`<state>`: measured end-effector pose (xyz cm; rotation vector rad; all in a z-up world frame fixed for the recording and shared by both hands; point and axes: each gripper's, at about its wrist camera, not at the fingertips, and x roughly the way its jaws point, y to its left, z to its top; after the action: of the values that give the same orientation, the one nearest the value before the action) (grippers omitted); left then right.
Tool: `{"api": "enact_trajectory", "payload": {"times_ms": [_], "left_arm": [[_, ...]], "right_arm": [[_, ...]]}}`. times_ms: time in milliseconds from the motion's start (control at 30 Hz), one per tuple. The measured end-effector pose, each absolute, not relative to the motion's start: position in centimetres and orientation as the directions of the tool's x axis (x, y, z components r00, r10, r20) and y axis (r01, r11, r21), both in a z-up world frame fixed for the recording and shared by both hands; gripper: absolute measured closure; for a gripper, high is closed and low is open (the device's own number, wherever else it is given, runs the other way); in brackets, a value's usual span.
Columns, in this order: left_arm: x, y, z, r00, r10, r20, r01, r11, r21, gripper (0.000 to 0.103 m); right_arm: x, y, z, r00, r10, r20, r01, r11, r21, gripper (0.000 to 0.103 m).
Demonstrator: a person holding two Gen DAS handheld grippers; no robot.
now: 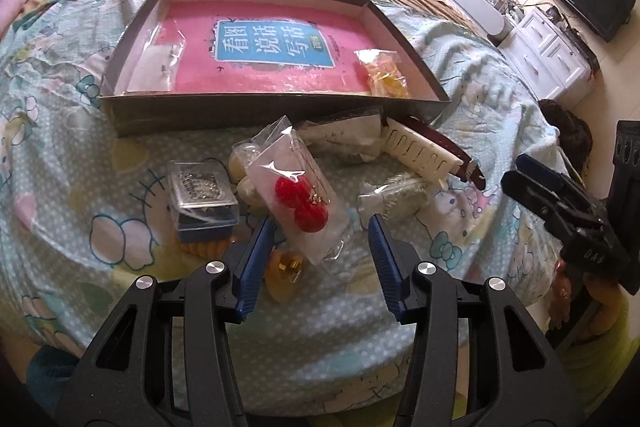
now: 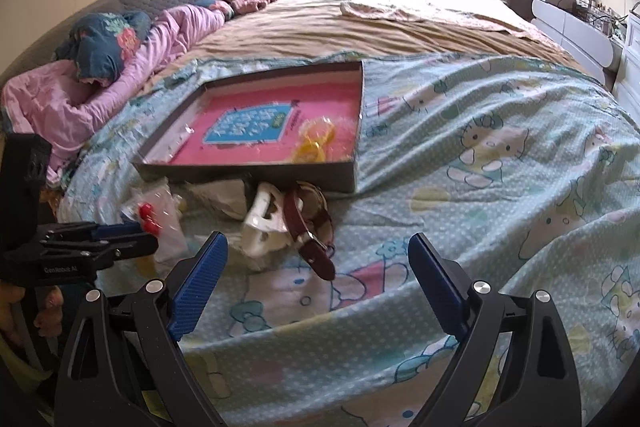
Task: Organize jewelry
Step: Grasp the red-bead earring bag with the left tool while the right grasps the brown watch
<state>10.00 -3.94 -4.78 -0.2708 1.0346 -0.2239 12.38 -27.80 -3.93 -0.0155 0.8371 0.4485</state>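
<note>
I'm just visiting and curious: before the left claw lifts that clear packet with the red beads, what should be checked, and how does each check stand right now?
1. Packet with red beads lies between the left gripper fingers: ok.
2. Fingers pressing the packet: not ok, a gap shows on the right side.
3. Gold trinket under the packet stays out of the grip: cannot tell.
4. Box has bare floor for it: ok.
5. Right gripper open and off to the side: ok.
6. Clear case beside the packet out of the way: ok.
</note>
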Motion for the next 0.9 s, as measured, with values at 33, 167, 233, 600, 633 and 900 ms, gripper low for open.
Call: {"api": "enact_trajectory", "payload": {"times_ms": [33,167,233,600,633,900], "left_arm": [[10.2,-4.0,-4.9,0.494,-0.303,-0.815,0.054,0.946,-0.319,0.062],[10.7,-4.3,-5.4,0.489,-0.287,-0.824,0.047,0.952,-0.304,0.063],[10.9,-4.6,-5.7,0.486,-0.277,-0.829,0.047,0.956,-0.291,0.07],[11.0,-5.0,-5.3,0.516,-0.257,-0.817,0.081,0.964,-0.253,0.089],[11.0,-5.0,-5.2,0.52,-0.261,-0.813,0.082,0.963,-0.256,0.089],[10.5,-4.4,-3.0,0.567,-0.288,-0.772,0.095,0.953,-0.286,0.089]], "right_arm": [[12.5,-27.8,-4.2,0.577,0.377,-0.725,-0.389,0.907,0.162,0.014],[13.2,-27.6,-5.5,0.547,0.373,-0.749,-0.397,0.904,0.161,0.03],[13.5,-27.3,-6.1,0.533,0.375,-0.758,-0.405,0.9,0.16,0.036],[15.4,-25.8,-7.9,0.521,0.34,-0.783,-0.433,0.896,0.101,0.061],[15.5,-25.7,-8.0,0.522,0.342,-0.781,-0.438,0.894,0.099,0.063],[14.5,-25.6,-6.2,0.584,0.376,-0.719,-0.487,0.871,0.06,0.084]]}}
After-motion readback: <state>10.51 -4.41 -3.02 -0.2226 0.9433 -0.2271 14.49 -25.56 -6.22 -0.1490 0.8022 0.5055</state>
